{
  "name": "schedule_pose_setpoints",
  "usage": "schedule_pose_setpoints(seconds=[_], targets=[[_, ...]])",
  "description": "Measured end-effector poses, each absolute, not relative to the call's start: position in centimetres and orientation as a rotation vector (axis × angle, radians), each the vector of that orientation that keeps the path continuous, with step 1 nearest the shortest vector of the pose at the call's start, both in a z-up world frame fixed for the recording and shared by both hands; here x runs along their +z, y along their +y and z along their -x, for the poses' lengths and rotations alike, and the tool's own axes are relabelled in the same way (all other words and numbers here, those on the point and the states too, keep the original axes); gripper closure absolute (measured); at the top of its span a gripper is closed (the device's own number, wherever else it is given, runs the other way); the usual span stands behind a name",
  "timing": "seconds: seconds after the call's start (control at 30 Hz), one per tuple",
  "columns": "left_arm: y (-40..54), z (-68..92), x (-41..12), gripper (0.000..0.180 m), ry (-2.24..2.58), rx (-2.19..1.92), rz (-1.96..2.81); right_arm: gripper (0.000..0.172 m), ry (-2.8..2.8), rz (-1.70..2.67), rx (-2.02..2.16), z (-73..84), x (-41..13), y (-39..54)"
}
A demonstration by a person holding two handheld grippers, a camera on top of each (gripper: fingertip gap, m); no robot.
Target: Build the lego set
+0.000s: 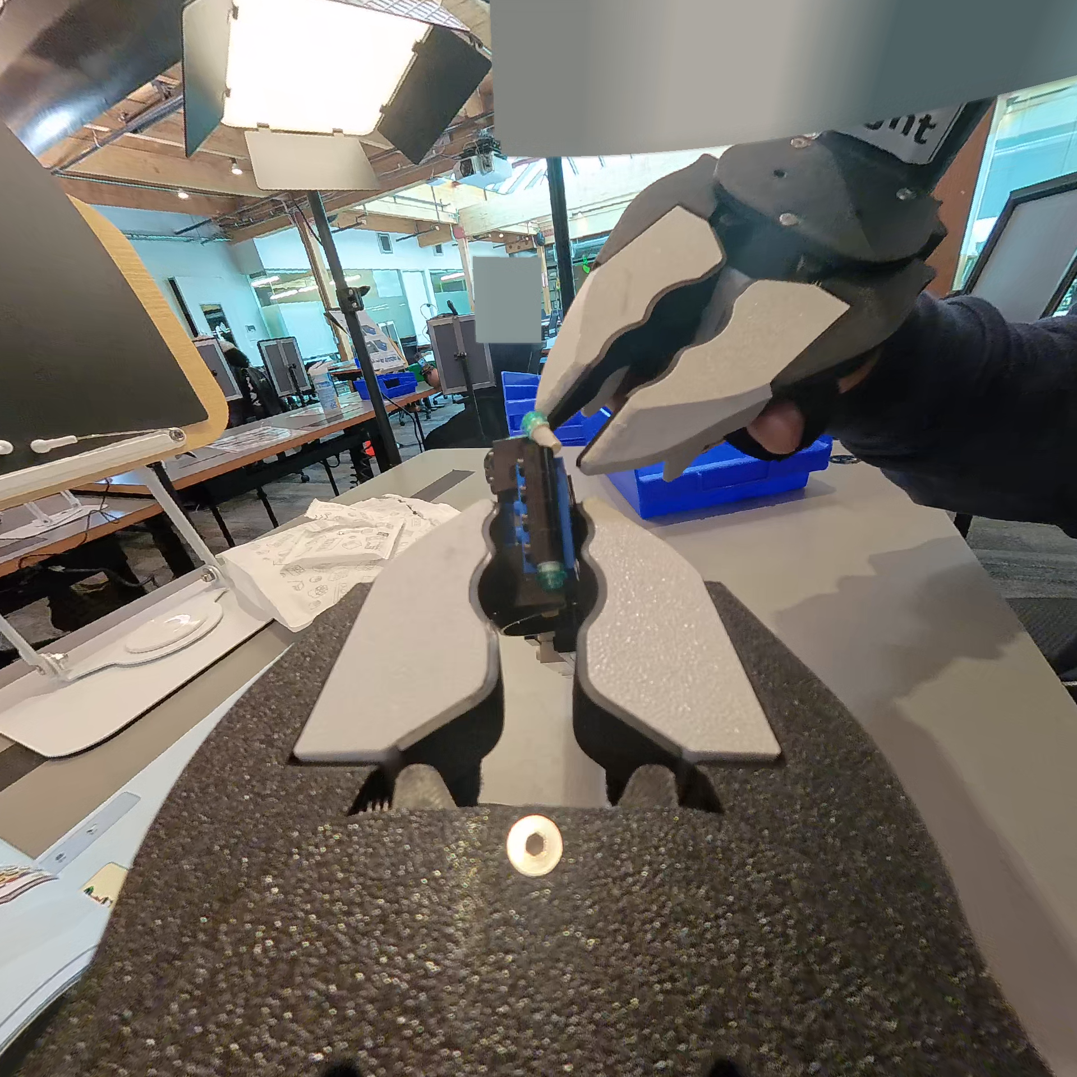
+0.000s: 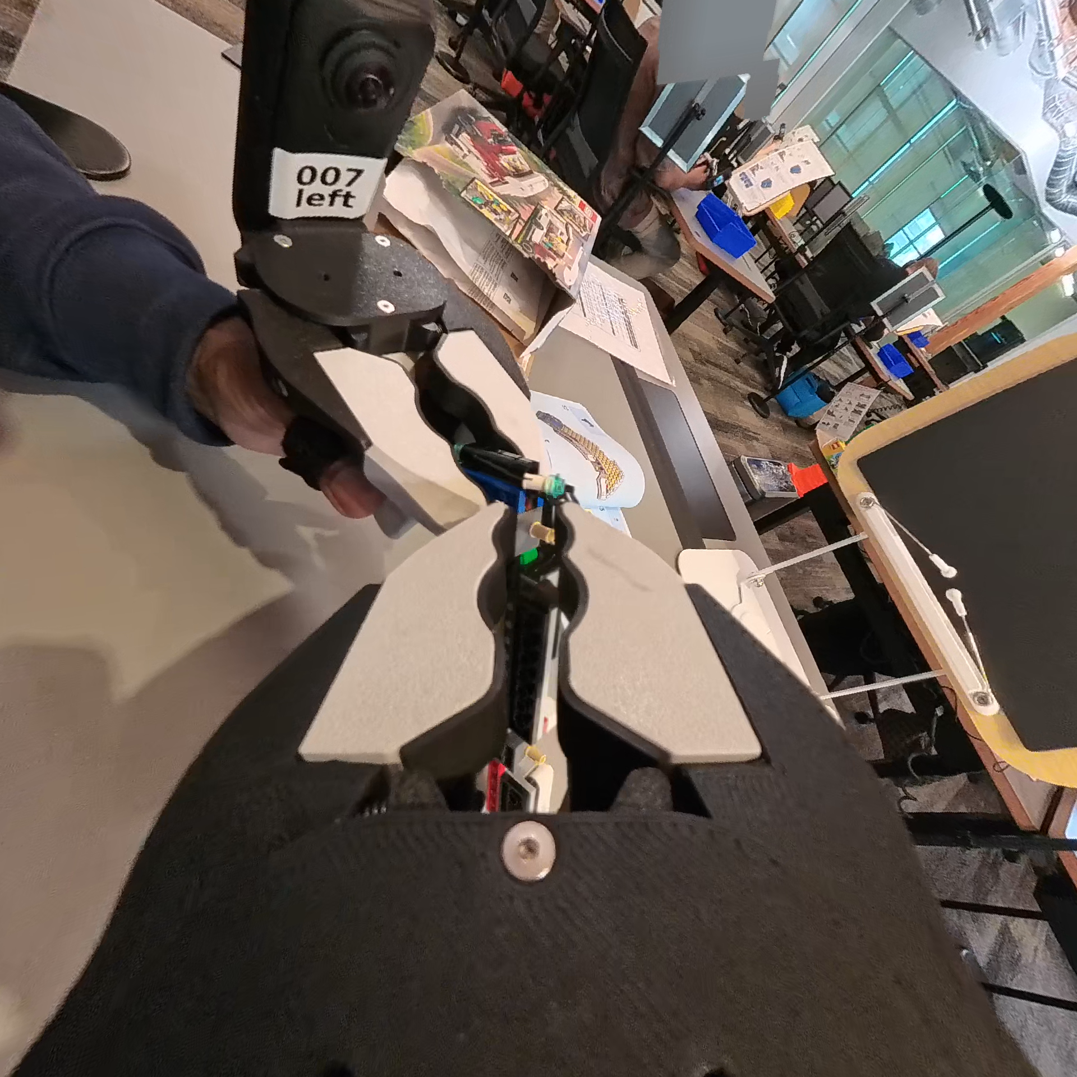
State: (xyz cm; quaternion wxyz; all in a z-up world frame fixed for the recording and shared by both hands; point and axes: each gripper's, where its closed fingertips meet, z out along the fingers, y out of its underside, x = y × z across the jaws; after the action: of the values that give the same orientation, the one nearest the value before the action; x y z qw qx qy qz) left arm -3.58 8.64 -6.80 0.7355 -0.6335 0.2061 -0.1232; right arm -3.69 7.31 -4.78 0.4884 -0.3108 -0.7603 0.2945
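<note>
Clamping a black-and-blue brick assembly [image 1: 533,539] above the grey surface [image 1: 845,583], left gripper [image 1: 539,545] jaws shut on it; right gripper [image 2: 533,574] jaws grip a slim black brick piece [image 2: 527,641]; misaligned contact could pop the green-tipped pin [image 1: 539,428].

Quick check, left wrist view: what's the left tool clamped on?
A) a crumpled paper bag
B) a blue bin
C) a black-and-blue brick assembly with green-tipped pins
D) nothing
C: the left tool grips the black-and-blue brick assembly between its pads; the blue bin and paper bag lie on the table behind.
</note>
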Motion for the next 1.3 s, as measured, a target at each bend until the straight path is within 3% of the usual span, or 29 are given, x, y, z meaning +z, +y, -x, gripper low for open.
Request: schedule_pose_setpoints(seconds=[0.23, 0.67, 1.3], targets=[[8.4, 2.9, -6.9, 0.158, 0.51, -0.294, 1.401, 0.153, -1.964, 0.57, 0.681, 2.4, -4.3, 7.7], [7.2, 0.5, -7.7, 0.158, 0.667, -0.468, 1.401, 0.15, -2.429, 0.388, 1.125, 1.0, -3.8, 6.0], [6.9, -0.1, -7.9, 0.159, 0.702, -0.507, 1.397, 0.158, -2.582, 0.323, 1.196, 0.8, -5.1, 5.2]])
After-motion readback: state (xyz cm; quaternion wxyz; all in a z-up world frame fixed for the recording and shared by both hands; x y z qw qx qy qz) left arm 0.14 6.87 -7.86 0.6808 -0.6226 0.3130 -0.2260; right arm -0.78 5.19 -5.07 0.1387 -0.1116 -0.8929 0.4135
